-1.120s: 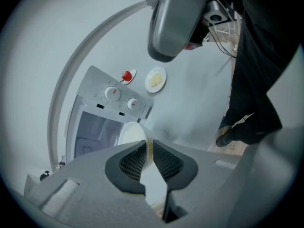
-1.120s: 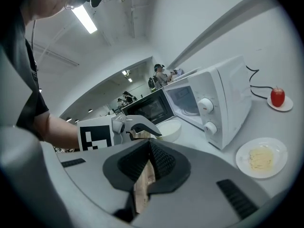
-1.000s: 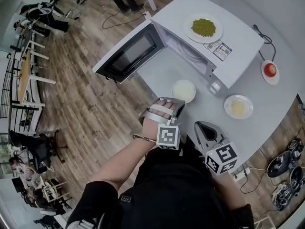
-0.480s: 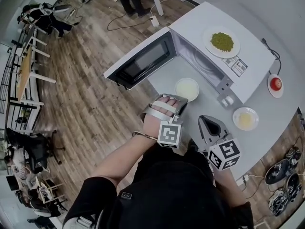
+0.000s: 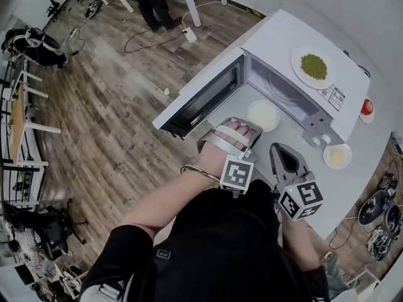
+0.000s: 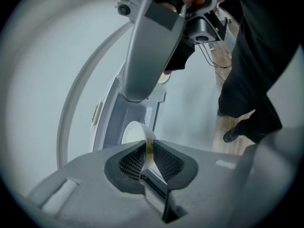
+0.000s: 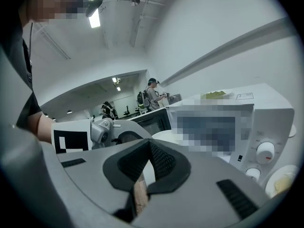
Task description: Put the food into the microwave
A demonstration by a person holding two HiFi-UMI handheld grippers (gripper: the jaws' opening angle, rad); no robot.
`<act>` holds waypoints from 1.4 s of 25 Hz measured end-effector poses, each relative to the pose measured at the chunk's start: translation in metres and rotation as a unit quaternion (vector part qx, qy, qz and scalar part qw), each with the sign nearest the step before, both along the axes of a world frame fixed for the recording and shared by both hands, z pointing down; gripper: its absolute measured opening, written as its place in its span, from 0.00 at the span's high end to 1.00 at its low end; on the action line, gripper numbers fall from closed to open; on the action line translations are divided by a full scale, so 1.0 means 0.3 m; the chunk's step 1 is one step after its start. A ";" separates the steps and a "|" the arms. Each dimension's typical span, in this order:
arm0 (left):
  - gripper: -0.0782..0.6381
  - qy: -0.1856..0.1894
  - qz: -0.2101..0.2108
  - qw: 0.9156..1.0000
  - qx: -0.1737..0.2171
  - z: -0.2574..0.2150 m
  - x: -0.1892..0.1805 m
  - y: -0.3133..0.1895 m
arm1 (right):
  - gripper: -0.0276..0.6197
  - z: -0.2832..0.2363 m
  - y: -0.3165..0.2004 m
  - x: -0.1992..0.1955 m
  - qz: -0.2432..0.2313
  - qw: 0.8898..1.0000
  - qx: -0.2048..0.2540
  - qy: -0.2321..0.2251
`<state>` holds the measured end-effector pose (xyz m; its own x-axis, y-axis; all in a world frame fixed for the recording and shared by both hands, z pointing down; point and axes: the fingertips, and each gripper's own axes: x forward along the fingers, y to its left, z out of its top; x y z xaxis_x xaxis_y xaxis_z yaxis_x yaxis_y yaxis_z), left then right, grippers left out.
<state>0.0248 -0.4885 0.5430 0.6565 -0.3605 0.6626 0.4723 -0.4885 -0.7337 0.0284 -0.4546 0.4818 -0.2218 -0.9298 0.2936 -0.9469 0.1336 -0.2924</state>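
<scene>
the left gripper [image 6: 148,151] pinches the rim of a white bowl [image 5: 263,115], its contents pale and unclear, on the counter [image 5: 242,106] just before the open microwave [image 5: 277,36]. a plate of green food [image 5: 313,67] sits on top, beside an unreadable label [image 5: 335,98]. a small dish [image 5: 337,156] holds something yellow. the right gripper [image 7: 145,167] is pressed together, empty.

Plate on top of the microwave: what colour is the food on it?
The food is green, on a white plate; the head view shows it best.
</scene>
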 end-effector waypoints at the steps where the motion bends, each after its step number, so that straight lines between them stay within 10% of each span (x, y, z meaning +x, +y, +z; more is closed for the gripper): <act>1: 0.82 0.000 0.008 1.000 0.001 -0.004 -0.003 -0.013 | 0.94 -0.002 -0.007 -0.005 0.008 1.000 -0.001 0.004; 35: 0.82 -0.029 0.044 0.998 -0.026 0.283 0.375 -0.198 | 0.94 0.267 -0.010 0.186 0.061 0.995 -0.062 -0.043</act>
